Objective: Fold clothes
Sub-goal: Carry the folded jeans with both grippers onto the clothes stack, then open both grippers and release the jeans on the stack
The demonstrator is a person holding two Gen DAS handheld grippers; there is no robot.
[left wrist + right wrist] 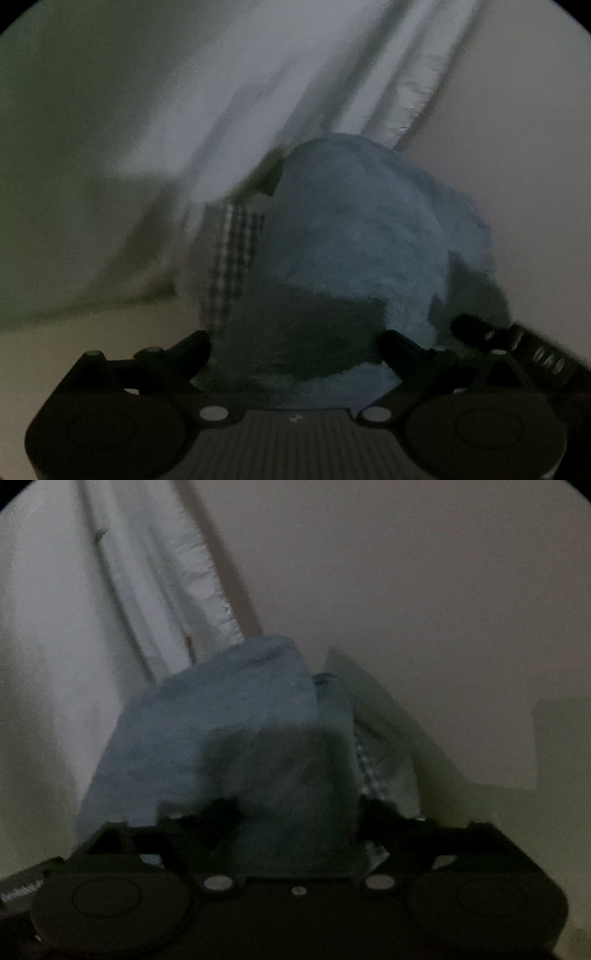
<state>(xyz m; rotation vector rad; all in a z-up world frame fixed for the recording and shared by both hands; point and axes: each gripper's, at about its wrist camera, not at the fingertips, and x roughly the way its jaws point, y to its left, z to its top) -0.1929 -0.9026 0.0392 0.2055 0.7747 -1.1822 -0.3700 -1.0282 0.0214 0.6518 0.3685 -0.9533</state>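
A light blue fuzzy garment is bunched up right in front of the left wrist camera, with a checked patch on its left side. It drapes over the left gripper and hides the fingertips, so the jaws cannot be read. The other gripper's black body pokes in at the lower right. In the right wrist view the same blue garment covers the right gripper and hides its fingertips too. Both views are dim and blurred.
White fabric with folds and a stitched hem lies beyond the blue garment, also in the right wrist view. A pale plain surface fills the rest. A greenish shadowed fold sits right of the garment.
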